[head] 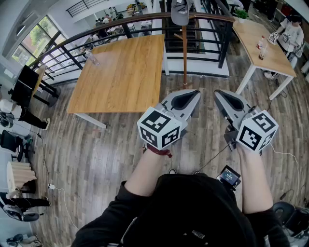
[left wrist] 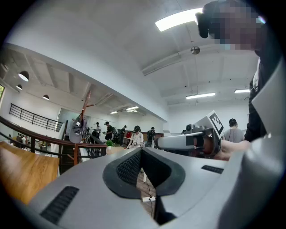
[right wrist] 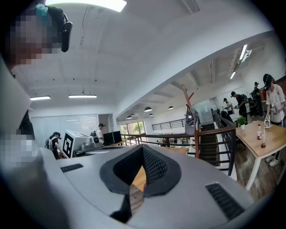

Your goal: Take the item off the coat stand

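Claws first: the left claw [head: 192,96] and the right claw [head: 223,96] are held out side by side at the same level, near each other but apart, above the wooden floor [head: 111,159]. In the left gripper view the left claw [left wrist: 142,150] has its jaws pressed together at the tips with nothing between the black pads; only floor shows through the gap behind them. The right gripper view shows the right claw [right wrist: 143,147] the same way, jaws pressed together and pinching nothing.

Ahead of both claws stands the coat stand [head: 185,53], a slim wooden pole on the floor just off the right edge of the big wooden counter [head: 120,72] and in front of the curved railing [head: 96,31]. A grey cap [head: 179,12] hangs at the top of the stand, well apart from both claws. From the left claw's side the cap [left wrist: 77,129] hangs off the stand [left wrist: 85,112] to the left of the jaws; from the right claw's side the stand [right wrist: 192,116] rises to the right of the jaws, with the cap [right wrist: 191,120] against the pole.

A clear bottle [head: 91,58] lies near the far left corner of the counter. A second counter [head: 260,53] stands off to the right.
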The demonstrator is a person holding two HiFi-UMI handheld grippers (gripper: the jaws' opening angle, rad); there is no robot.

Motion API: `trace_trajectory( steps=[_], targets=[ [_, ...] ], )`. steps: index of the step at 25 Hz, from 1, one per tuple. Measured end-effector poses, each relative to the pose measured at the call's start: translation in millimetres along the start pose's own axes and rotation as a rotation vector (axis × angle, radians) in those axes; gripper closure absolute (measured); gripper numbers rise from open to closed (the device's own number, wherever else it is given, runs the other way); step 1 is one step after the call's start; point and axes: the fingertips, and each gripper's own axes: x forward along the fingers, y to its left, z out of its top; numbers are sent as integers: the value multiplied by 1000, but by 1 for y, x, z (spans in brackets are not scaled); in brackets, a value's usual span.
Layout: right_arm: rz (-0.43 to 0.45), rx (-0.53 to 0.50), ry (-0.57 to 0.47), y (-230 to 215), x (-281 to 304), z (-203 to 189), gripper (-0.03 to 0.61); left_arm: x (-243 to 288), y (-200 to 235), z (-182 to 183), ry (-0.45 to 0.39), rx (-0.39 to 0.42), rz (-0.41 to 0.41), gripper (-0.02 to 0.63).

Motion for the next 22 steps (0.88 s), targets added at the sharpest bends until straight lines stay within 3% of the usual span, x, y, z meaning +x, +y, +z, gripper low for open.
trace_trajectory(
  steps=[8, 13, 17, 22],
  targets=[
    [7, -10, 5, -8, -10, 2, 561, 13, -13, -1, 2, -11, -2, 609],
    [-16, 67, -4, -26, -12, 0, 561, 29, -22, -4, 5, -29, 1, 609],
    [-47, 22, 38, -50, -22, -9, 561, 60, -25, -9, 17, -21, 72, 609],
    [-28, -7, 34, -46, -24, -9, 561, 74, -40, -9, 36, 18, 58, 609]
  ],
)
